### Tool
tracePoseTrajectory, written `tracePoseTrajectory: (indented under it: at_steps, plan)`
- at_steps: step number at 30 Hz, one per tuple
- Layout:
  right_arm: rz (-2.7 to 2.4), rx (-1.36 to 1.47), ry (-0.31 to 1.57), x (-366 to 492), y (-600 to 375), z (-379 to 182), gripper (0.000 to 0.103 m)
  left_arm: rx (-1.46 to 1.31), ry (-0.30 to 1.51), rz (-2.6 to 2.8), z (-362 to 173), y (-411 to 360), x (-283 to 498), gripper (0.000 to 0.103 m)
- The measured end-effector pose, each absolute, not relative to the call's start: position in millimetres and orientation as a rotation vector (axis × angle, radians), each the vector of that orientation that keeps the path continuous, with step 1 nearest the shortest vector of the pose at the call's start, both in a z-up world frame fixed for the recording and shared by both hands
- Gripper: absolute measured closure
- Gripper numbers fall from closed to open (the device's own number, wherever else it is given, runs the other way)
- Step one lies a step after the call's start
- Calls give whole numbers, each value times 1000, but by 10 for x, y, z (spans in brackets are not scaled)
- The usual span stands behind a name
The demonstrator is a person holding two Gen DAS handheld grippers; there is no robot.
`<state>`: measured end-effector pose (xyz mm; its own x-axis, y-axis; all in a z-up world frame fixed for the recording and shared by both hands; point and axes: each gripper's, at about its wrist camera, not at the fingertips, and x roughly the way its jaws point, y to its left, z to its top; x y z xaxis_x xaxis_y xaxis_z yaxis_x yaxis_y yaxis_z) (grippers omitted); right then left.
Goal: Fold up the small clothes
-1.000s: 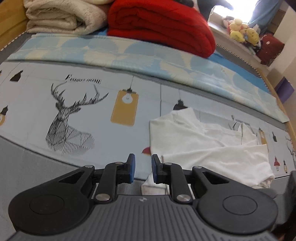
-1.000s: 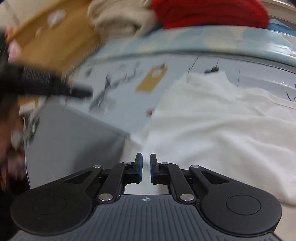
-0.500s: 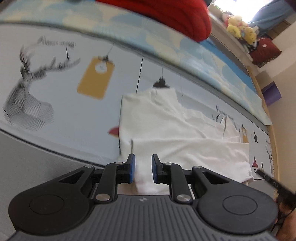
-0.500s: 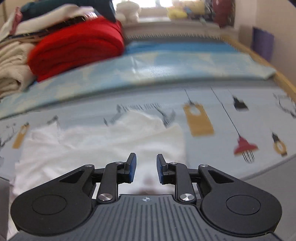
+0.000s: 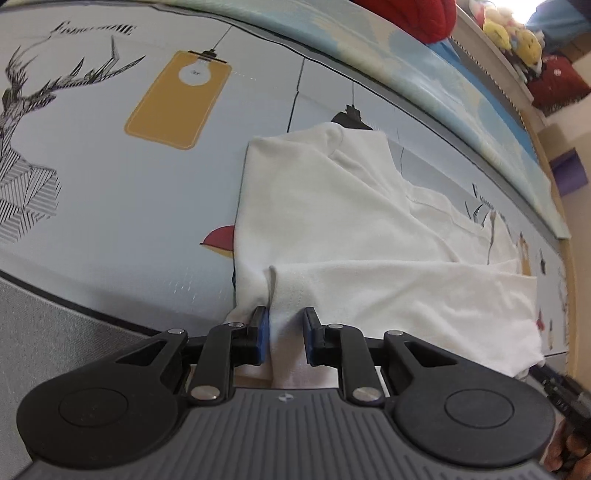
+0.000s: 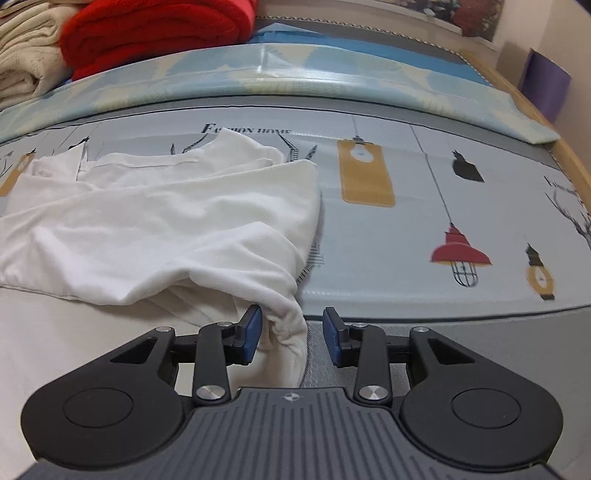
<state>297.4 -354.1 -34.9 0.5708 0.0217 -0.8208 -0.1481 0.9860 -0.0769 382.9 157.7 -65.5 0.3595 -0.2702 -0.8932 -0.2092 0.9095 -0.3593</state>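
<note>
Straddling the near hem w/ both tools sets you up to lift it and fold away from you. Your left gripper (image 5: 283, 334) sits narrow, a ridge of the white shirt (image 5: 332, 221) between its jaws; can't tell if the pads bite. Your right gripper (image 6: 292, 334) is opening, bunched corner in the gap, not pinched. Shirt lies along the mat's (image 6: 406, 236) near edge, long axis parallel to that edge, collar toward the far edge.

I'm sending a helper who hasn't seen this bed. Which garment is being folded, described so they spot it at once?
On the mat printed with lamps and a deer, in front of the stacked blankets, lies a white T-shirt. It is the only loose, flat garment there; the red blanket and cream blanket are thick rolls.
</note>
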Motion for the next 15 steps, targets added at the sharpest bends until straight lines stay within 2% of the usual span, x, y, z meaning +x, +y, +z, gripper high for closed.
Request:
tracePoseTrajectory:
  at_steps: [3,5,9,10,11,12,15]
  plan:
    - [125,-157,941,2997,-3462,-360,65,-412,1201,-37,-633,1543,3843,86]
    - [141,-218,917,3006,-3333,-368,65,-345,1180,-35,-570,1498,3836,97]
    - [137,-290,868,3046,-3153,-355,65,-315,1112,-52,-383,1495,3834,99]
    - [135,-285,864,3070,-3141,-347,70,-306,1090,-54,-331,1497,3835,99]
    - [132,-277,861,3090,-3134,-338,85,-295,1058,-54,-264,1501,3832,99]
    - [133,-275,860,3104,-3125,-333,90,-288,1022,-50,-203,1516,3827,99]
    - [118,-300,831,3079,-3096,-290,96,-314,915,-22,-30,1603,3813,100]
